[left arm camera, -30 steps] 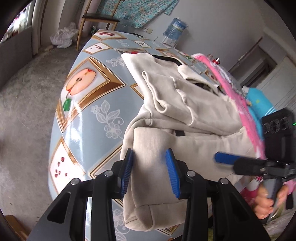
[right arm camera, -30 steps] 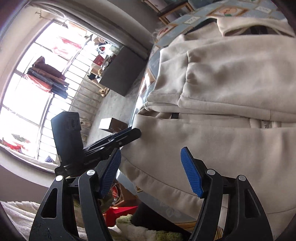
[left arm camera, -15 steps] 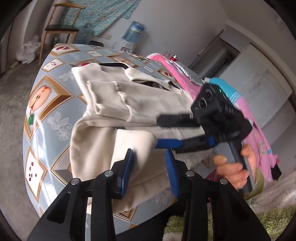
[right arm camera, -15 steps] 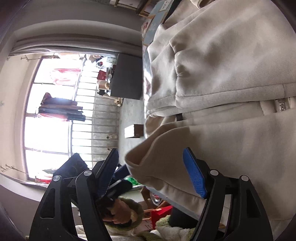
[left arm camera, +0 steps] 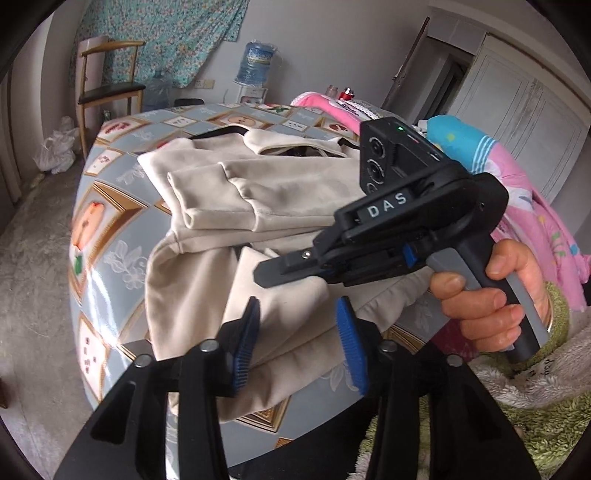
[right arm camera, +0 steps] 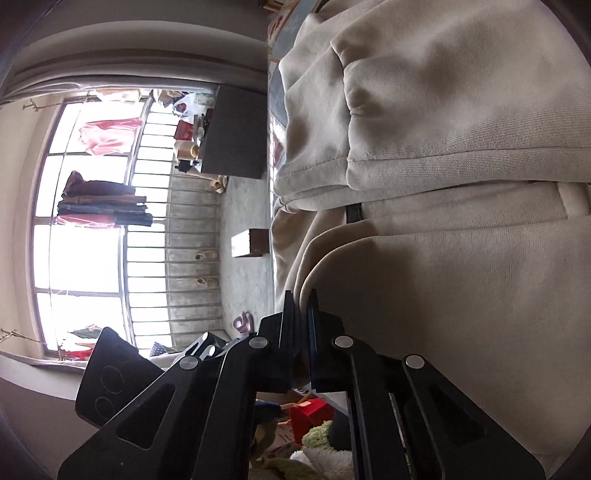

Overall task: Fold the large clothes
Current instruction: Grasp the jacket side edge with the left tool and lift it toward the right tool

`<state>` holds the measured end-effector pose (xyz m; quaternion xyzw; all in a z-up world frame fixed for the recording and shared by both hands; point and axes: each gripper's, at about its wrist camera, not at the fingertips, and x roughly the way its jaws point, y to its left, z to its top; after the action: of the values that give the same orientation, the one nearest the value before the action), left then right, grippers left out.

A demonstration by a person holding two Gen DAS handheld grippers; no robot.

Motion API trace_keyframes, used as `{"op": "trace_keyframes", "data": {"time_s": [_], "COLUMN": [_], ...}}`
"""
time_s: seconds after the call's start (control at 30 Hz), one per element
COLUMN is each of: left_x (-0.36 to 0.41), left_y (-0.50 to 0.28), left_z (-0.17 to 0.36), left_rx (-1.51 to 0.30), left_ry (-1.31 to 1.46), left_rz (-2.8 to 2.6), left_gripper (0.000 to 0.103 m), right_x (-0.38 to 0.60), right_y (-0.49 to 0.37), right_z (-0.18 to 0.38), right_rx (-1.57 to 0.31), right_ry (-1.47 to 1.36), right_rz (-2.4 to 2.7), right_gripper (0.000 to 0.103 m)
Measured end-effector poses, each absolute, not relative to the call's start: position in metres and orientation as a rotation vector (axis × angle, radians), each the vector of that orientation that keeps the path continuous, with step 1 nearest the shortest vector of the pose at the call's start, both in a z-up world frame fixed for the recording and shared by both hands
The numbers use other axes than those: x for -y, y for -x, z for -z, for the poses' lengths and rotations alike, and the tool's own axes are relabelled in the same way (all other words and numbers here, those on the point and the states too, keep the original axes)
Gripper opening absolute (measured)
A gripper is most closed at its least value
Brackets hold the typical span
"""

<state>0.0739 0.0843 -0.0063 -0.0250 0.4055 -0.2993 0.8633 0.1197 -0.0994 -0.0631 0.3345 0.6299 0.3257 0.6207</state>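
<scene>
Two hand-held grippers at work over one cream sweatshirt (left arm camera: pixel 258 192) spread on a table (left arm camera: pixel 110 236) covered in a blue-grey cloth with fruit pictures

Left gripper (left arm camera: pixel 299 343): jaws opening, blue pads (left arm camera: pixel 245 345) apart, the hanging hem of the sweatshirt seen between them but not pressed by either pad; aimed downward toward the near table edge

Right gripper (left arm camera: pixel 269 271): clenched, jaws drawn almost together on a fold of the sweatshirt hem, thin cream cloth caught between them in the right wrist view (right arm camera: pixel 301 325); held by a hand (left arm camera: pixel 487 295) wrapped around the grey handle, with a fuzzy green sleeve cuff (left arm camera: pixel 557 314) at the wrist

Sweatshirt: lying partly folded, sleeves laid across the chest, collar toward the far side, lower part draped over the near edge of the table

Beyond the table: wooden chair (left arm camera: pixel 107 88) with a dark seat, large water bottle (left arm camera: pixel 256 62) against the wall, flowered cloth (left arm camera: pixel 166 33) hung up, pink blanket (left arm camera: pixel 528 206) to the right; in the right wrist view, a barred window (right arm camera: pixel 92 229) with laundry hanging outside and a small box (right arm camera: pixel 251 242) on the floor
</scene>
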Motion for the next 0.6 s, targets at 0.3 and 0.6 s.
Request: {"op": "trace_keyframes", "data": {"time_s": [0.3, 0.6], "left_x": [-0.055, -0.059], "left_y": [-0.101, -0.115], "left_z": [0.034, 0.034], "left_rx": [-0.955, -0.966], "left_ry": [-0.167, 0.022], "left_rz": [0.430, 0.418], "left_gripper": [0.055, 0.011], "right_x": [0.102, 0.143], "right_y": [-0.112, -0.105], "right_z": [0.040, 0.022], "right_rx": [-1.394, -1.303], "right_ry": [-0.753, -0.733], "right_rz": [-0.825, -0.823], "right_gripper": [0.006, 0.028]}}
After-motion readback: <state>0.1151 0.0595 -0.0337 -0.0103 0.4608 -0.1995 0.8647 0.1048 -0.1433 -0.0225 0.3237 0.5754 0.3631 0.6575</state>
